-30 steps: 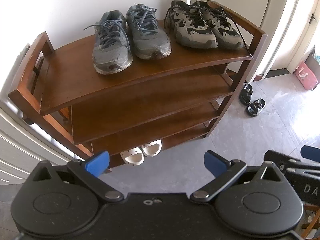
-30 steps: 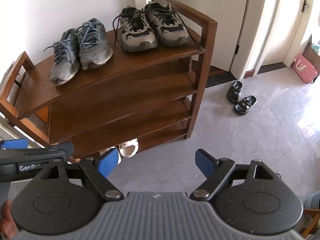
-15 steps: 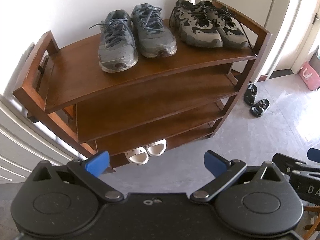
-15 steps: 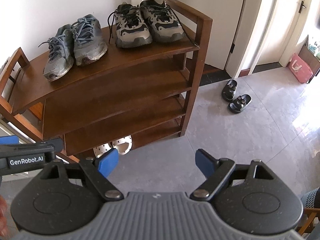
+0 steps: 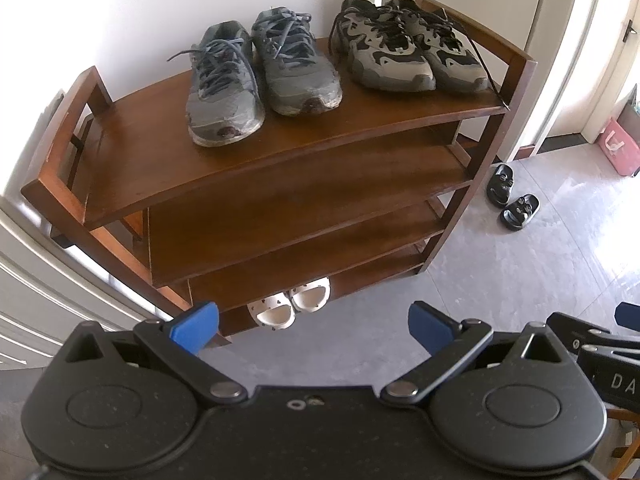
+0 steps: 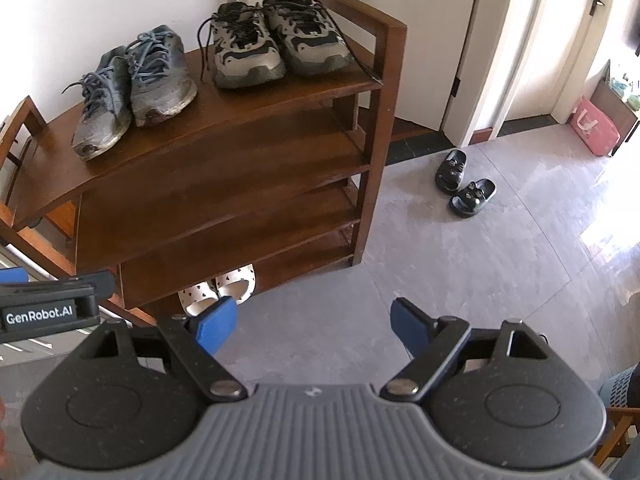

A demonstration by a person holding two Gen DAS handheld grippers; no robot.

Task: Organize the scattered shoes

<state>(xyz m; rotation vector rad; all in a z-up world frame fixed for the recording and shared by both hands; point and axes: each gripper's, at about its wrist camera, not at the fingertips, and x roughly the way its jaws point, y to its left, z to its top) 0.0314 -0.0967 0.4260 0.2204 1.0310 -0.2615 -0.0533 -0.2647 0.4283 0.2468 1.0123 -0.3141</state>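
A brown wooden shoe rack (image 5: 280, 184) (image 6: 224, 200) stands against the wall. On its top shelf sit a pair of blue-grey sneakers (image 5: 260, 76) (image 6: 132, 88) and a pair of grey-and-black sneakers (image 5: 408, 52) (image 6: 276, 40). White slippers (image 5: 290, 306) (image 6: 220, 288) poke out under the lowest shelf. A pair of small black sandals (image 5: 512, 196) (image 6: 464, 184) lies on the floor to the right of the rack. My left gripper (image 5: 314, 326) and right gripper (image 6: 312, 326) are both open and empty, held back from the rack above the floor.
Grey tiled floor (image 6: 460, 280) stretches right of the rack. A pink bag (image 6: 594, 130) (image 5: 618, 148) stands by a doorway at the far right. White door frames (image 6: 500, 60) rise behind the sandals. A white cabinet (image 5: 36, 280) is at the left.
Both grippers have shifted to the right and slightly back; the rack has slid left in both views and the sandals show more centrally. Both jaws stay open.
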